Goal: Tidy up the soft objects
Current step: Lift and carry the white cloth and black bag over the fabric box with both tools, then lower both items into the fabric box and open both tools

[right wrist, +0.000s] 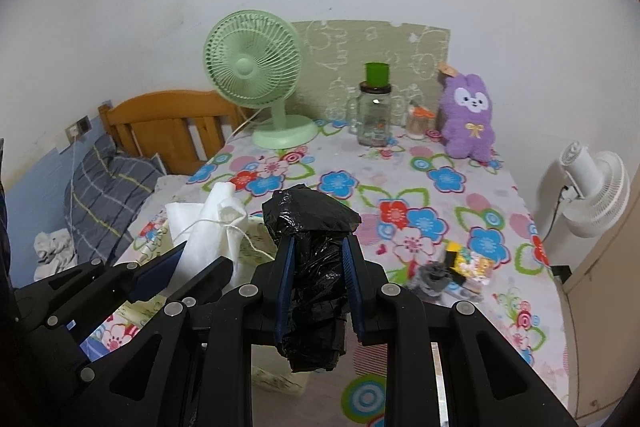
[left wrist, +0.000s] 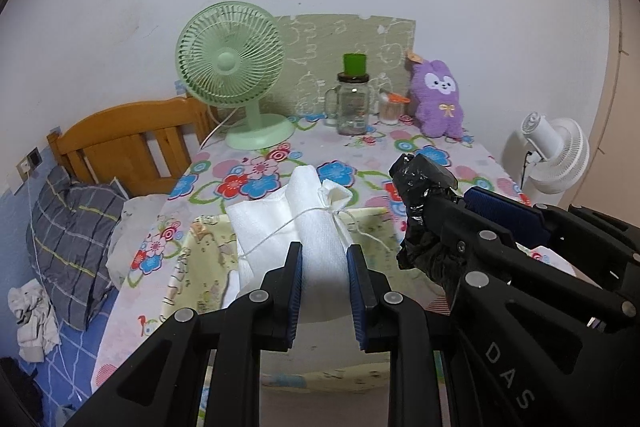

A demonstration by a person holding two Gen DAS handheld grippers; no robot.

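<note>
My left gripper (left wrist: 324, 251) is shut on a white cloth bundle (left wrist: 316, 223) tied with thin string, held above a pale yellow patterned box (left wrist: 200, 251) on the table. To its right, my right gripper (right wrist: 318, 245) is shut on a crumpled black plastic bag (right wrist: 316, 279). The black bag (left wrist: 420, 211) and the right gripper (left wrist: 452, 199) also show in the left wrist view, and the white bundle (right wrist: 216, 227) and the left gripper (right wrist: 200, 259) appear at the left of the right wrist view. A purple plush toy (right wrist: 468, 123) sits at the table's far right.
The flowered tablecloth (right wrist: 400, 195) carries a green desk fan (right wrist: 260, 75), a glass jar (right wrist: 374, 115) with a green cup on it, and small clutter (right wrist: 452, 271) near the right edge. A white fan (right wrist: 592, 187) stands at the right. A bed with a grey checked pillow (left wrist: 72, 227) lies at the left.
</note>
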